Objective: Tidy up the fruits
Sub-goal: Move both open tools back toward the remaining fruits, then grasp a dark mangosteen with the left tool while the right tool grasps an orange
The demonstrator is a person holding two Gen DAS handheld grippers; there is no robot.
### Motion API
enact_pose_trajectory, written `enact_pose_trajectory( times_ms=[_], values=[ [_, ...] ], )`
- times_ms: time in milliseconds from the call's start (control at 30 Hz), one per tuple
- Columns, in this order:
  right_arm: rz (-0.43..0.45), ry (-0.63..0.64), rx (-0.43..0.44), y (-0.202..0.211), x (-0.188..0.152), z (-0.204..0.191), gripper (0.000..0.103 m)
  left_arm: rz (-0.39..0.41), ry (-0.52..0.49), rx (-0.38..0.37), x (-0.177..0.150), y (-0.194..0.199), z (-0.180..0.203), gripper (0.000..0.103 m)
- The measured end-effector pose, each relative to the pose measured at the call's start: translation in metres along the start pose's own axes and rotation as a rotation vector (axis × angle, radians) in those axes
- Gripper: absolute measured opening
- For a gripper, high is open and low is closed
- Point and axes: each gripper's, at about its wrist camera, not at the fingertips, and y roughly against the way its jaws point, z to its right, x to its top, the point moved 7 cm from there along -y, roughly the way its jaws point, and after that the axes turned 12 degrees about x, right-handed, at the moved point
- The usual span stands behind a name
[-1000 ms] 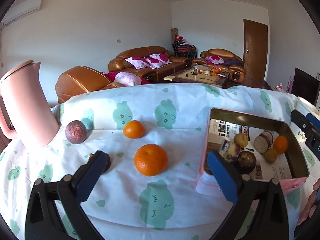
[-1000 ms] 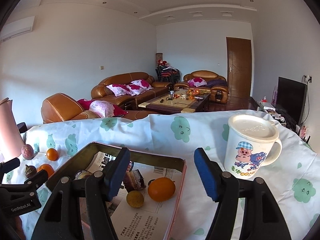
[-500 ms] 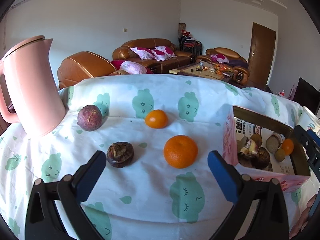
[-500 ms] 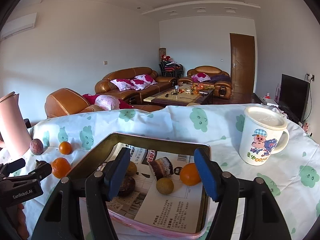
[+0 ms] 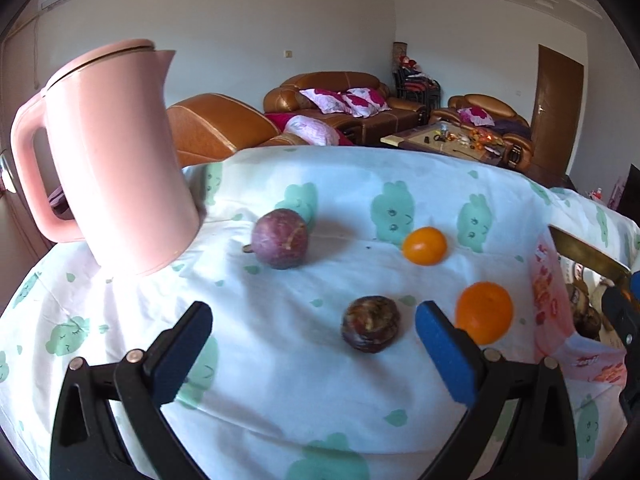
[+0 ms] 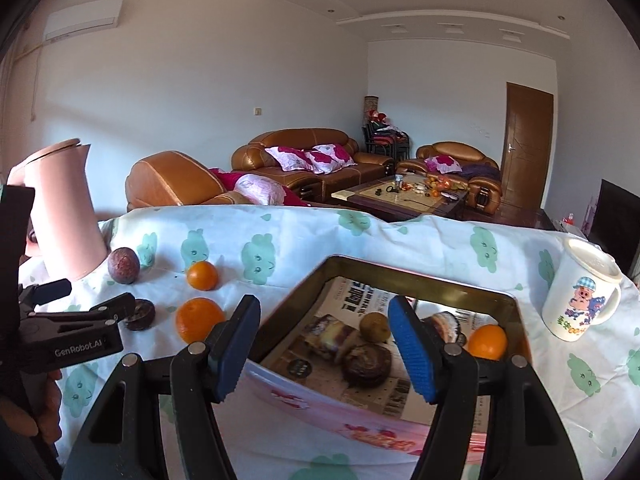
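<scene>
My left gripper (image 5: 314,354) is open and empty, low over the cloth. A dark wrinkled fruit (image 5: 370,323) lies just ahead between its jaws, nearer the right one. A purple passion fruit (image 5: 280,238), a small orange (image 5: 424,245) and a larger orange (image 5: 484,317) lie beyond. My right gripper (image 6: 326,350) is open and empty, over the near rim of the pink box (image 6: 360,426). The box holds an orange (image 6: 487,342), a dark fruit (image 6: 368,364), a yellowish fruit (image 6: 374,327) and others. The left gripper also shows in the right wrist view (image 6: 80,304).
A pink kettle (image 5: 116,160) stands at the table's back left, close to the passion fruit. A white cartoon mug (image 6: 582,294) stands right of the box. The table has a white cloth with green prints (image 5: 320,392). Sofas and a coffee table are behind.
My left gripper has swung left and closer to the loose fruits; the dark fruit now lies between its jaws. My right gripper has drawn back toward the box's near rim.
</scene>
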Motion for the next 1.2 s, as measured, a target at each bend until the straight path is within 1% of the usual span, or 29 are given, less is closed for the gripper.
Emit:
enact_pose_trajectory(
  times_ms=[100,200,300,400,500,600,667,733,833,933,967,1000,1033,1067,1100,1200],
  values=[
    [-0.028,0.047,0.047,-0.016,0.003,-0.025,0.068,-0.02,0.031,0.047,0.004,-0.01,-0.022,0.103],
    [-0.098,0.097,0.08,-0.039,0.002,-0.049,0.068,-0.025,0.053,0.092,0.007,-0.017,-0.038,0.103],
    [-0.136,0.133,0.108,-0.058,0.003,-0.066,0.068,-0.03,0.062,0.123,0.01,-0.023,-0.05,0.103],
    [-0.231,0.161,0.112,-0.084,0.0,-0.078,0.068,-0.03,0.063,0.15,0.012,-0.026,-0.057,0.103],
    [-0.328,0.178,0.102,-0.107,-0.01,-0.08,0.068,-0.043,0.069,0.153,0.013,-0.029,-0.061,0.103],
    [-0.42,0.186,0.118,-0.122,-0.022,-0.082,0.066,-0.055,0.078,0.158,0.014,-0.032,-0.064,0.103],
    [-0.434,0.205,0.12,-0.123,-0.022,-0.084,0.062,-0.067,0.082,0.155,0.012,-0.033,-0.066,0.103],
    [-0.442,0.197,0.129,-0.124,-0.022,-0.083,0.061,-0.07,0.087,0.144,0.012,-0.033,-0.065,0.103],
    [-0.443,0.171,0.142,-0.118,-0.024,-0.077,0.049,-0.061,0.086,0.138,0.013,-0.032,-0.065,0.103],
    [-0.418,0.209,0.135,-0.109,-0.028,-0.081,0.048,-0.057,0.073,0.125,0.012,-0.031,-0.061,0.103],
    [-0.396,0.205,0.146,-0.105,-0.025,-0.082,0.048,-0.053,0.068,0.116,0.012,-0.03,-0.059,0.103],
    [-0.346,0.199,0.154,-0.096,-0.02,-0.082,0.048,-0.045,0.064,0.099,0.013,-0.028,-0.057,0.103],
    [-0.276,0.198,0.156,-0.083,-0.013,-0.082,0.048,-0.035,0.058,0.076,0.014,-0.025,-0.053,0.103],
    [-0.21,0.196,0.156,-0.07,-0.006,-0.081,0.048,-0.023,0.05,0.046,0.015,-0.022,-0.049,0.103],
    [-0.164,0.183,0.157,-0.06,-0.003,-0.079,0.048,-0.012,0.039,0.012,0.016,-0.02,-0.042,0.103],
    [-0.099,0.12,0.135,-0.041,0.001,-0.068,0.048,-0.006,-0.016,-0.091,0.013,-0.012,-0.019,0.102]
  ],
)
